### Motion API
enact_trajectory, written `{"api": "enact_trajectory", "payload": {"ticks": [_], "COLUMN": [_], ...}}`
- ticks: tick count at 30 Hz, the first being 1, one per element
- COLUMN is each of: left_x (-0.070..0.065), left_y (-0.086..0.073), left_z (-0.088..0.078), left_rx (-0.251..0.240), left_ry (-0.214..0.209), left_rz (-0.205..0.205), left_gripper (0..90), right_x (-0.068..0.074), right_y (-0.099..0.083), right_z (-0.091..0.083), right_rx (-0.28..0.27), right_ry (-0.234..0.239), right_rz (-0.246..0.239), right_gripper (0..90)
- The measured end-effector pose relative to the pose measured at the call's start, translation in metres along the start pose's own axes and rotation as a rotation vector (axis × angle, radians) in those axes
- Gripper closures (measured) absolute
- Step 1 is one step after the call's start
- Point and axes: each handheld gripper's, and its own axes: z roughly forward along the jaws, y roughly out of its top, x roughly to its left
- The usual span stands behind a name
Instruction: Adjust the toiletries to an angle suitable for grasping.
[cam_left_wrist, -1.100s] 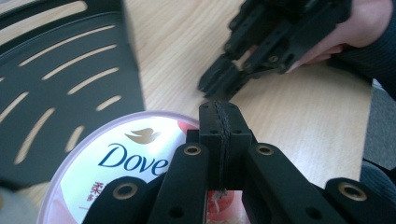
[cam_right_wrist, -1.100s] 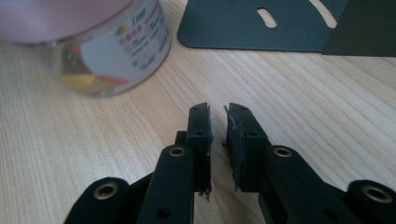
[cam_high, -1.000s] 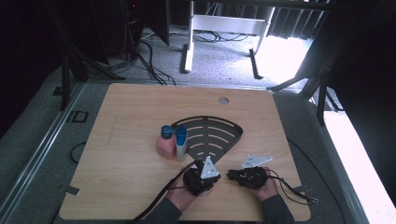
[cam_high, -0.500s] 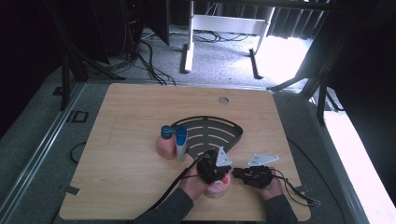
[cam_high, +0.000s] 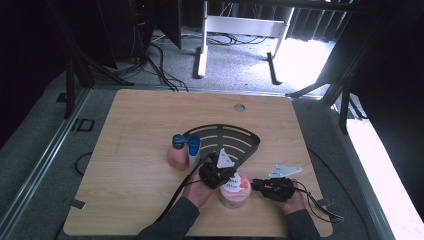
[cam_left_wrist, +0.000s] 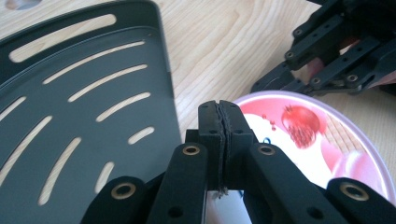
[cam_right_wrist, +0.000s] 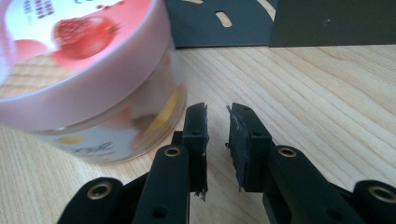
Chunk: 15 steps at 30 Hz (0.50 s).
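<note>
Now my left gripper (cam_left_wrist: 219, 116) has its jaws pressed together, empty, over the round pink plastic jar with a pomegranate-printed lid (cam_high: 234, 190), low centre of the high view; my right gripper (cam_right_wrist: 217, 122), jaws narrowly parted and just opening, sits beside it, nothing between

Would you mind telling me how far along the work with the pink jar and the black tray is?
Done: little that shows. The black tray carries nothing, and two blue-capped bottles stand at its left edge. In hand: the pink jar sits on the table before the tray, with the left claw shut above its lid and the right claw slightly open beside it, gripping nothing. Left: probably grasping the jar.
</note>
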Motion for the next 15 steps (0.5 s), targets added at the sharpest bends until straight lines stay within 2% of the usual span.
{"api": "enact_trajectory", "payload": {"ticks": [4,11,15], "left_x": [0.004,0.003,0.001], "left_y": [-0.005,-0.009,-0.013], "left_z": [-0.004,-0.007,-0.008], "left_rx": [-0.014,-0.025,-0.051], "left_ry": [-0.003,0.001,-0.019], "left_rz": [-0.024,-0.040,-0.034], "left_gripper": [87.5,84.8,76.7], "right_x": [0.000,0.002,0.001], "right_y": [-0.001,-0.006,-0.009], "right_z": [-0.002,-0.010,-0.015], "right_rx": [-0.005,-0.009,-0.015], "right_ry": [-0.006,-0.016,-0.025], "right_rz": [0.002,0.009,0.024], "right_gripper": [75.8,75.7,75.5]}}
